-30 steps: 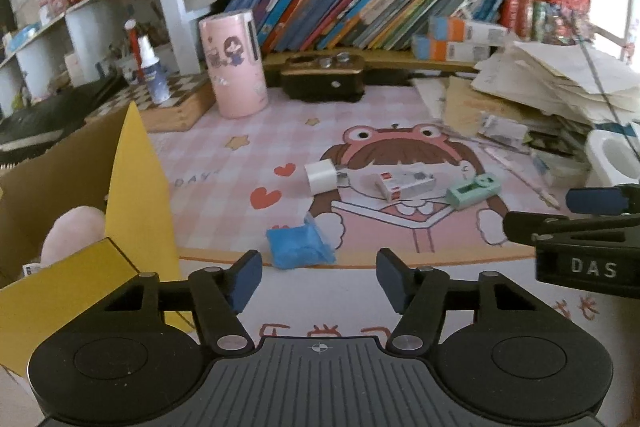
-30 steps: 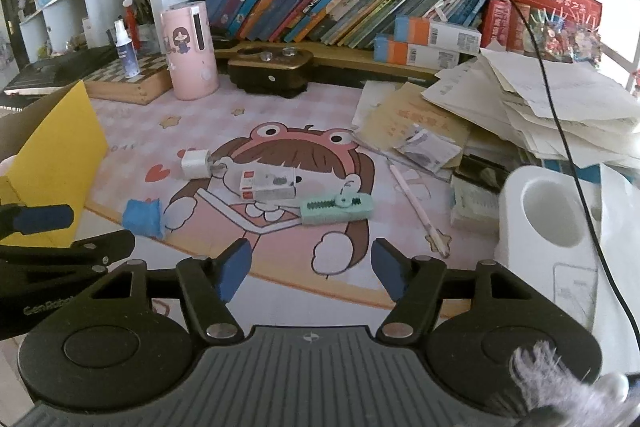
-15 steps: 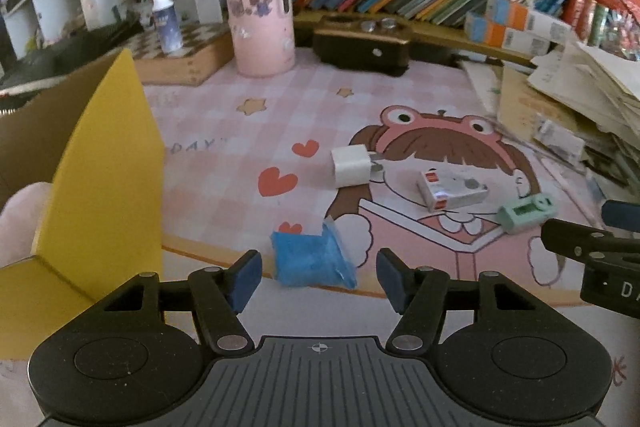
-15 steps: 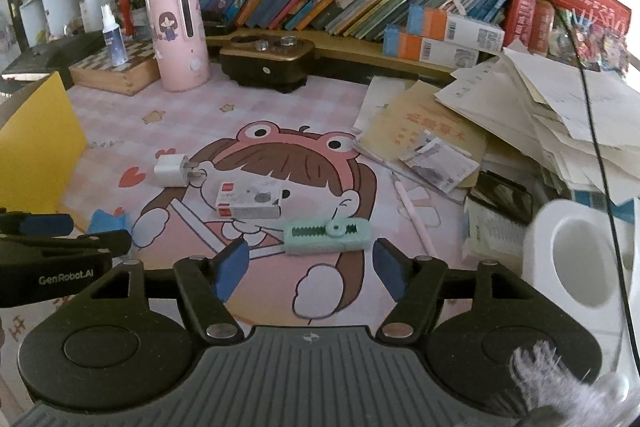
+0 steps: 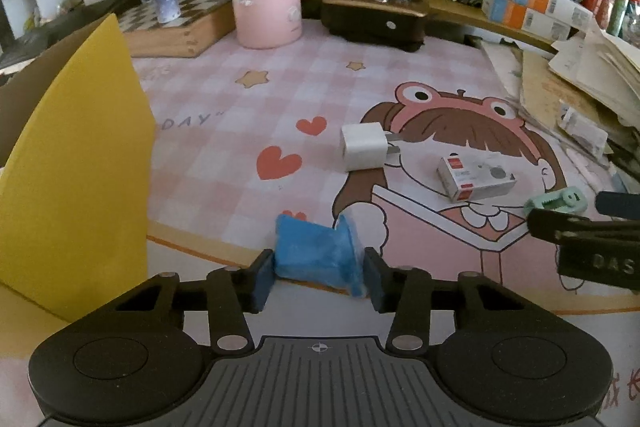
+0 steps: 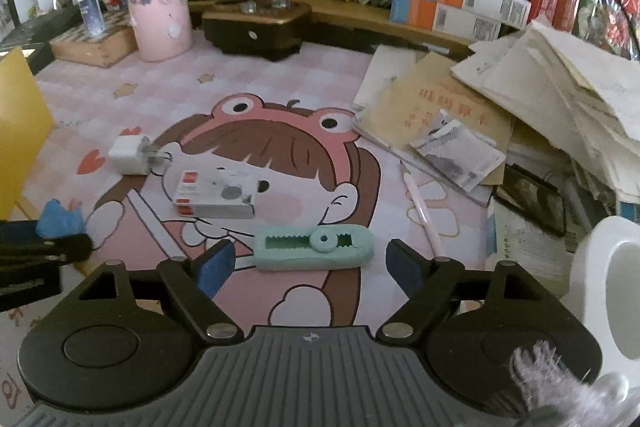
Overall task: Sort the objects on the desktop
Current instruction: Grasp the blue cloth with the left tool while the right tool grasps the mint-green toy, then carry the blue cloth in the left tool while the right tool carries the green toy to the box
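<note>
Left claw (image 5: 318, 273) closed to a narrow gap about the blue packet (image 5: 316, 253), its two pads touching the packet's left and right flanks; the packet lies at the near edge of the worktop's pink cartoon mat (image 5: 248, 99), just right of the yellow box flap (image 5: 76, 163). Right claw (image 6: 306, 265) spread wide and holding nothing, its fingers standing either side of the mint-green cutter (image 6: 314, 247) but apart from it; the cutter lies flat, long axis crosswise, near the mat's near edge. Beyond it, toward the mat's middle, lie the small red-and-white box (image 6: 216, 197) and the white charger plug (image 6: 130, 155), well apart from both claws. Judged handling: the blue packet looks soft and crumpled, light, likely to deform under pressure, so a gentle hold across its bulk suits it; the cutter looks rigid, light plastic with smooth sides, best taken across its short width near mid-length, to prevent it pivoting. Whether the packet is already lifted off the mat cannot be told.
</note>
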A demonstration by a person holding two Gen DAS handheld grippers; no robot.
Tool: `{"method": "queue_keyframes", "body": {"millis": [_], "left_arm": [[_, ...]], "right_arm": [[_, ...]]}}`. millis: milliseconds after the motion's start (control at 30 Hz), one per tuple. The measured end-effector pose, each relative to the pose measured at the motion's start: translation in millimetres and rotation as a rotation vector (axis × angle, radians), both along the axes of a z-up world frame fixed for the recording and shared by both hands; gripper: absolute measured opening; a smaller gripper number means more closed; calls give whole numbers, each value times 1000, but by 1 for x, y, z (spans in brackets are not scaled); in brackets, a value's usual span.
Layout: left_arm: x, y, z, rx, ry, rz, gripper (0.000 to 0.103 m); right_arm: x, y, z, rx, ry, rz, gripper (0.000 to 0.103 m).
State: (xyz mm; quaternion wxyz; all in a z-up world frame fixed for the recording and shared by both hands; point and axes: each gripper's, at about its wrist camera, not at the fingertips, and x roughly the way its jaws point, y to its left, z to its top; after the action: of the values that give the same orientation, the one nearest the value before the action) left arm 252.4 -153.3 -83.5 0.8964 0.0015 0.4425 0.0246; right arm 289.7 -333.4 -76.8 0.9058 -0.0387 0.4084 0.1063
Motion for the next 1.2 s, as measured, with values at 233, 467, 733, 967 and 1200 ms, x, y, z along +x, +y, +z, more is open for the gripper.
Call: {"method": "queue_keyframes", "body": {"millis": [233,467,733,967,1200], "left_arm": [[-5,1,7,-9,-14,-9,39],[-12,0,19,-11,-39,-8,39],[-28,0,31,-11,-73,-16,39],[-53,-2,42,-18,-108,-54,39],[-78,10,47,-50,-127,-65,39]], "right_arm": [[11,-3,-10,11,8,-5,77],[10,-5,-9,9,-13,5,66],[-11,-4,4,36,-24,7,67],[-44,-3,20,51,-39,4,67],[-83,9,32,50,-46,17,67]]}}
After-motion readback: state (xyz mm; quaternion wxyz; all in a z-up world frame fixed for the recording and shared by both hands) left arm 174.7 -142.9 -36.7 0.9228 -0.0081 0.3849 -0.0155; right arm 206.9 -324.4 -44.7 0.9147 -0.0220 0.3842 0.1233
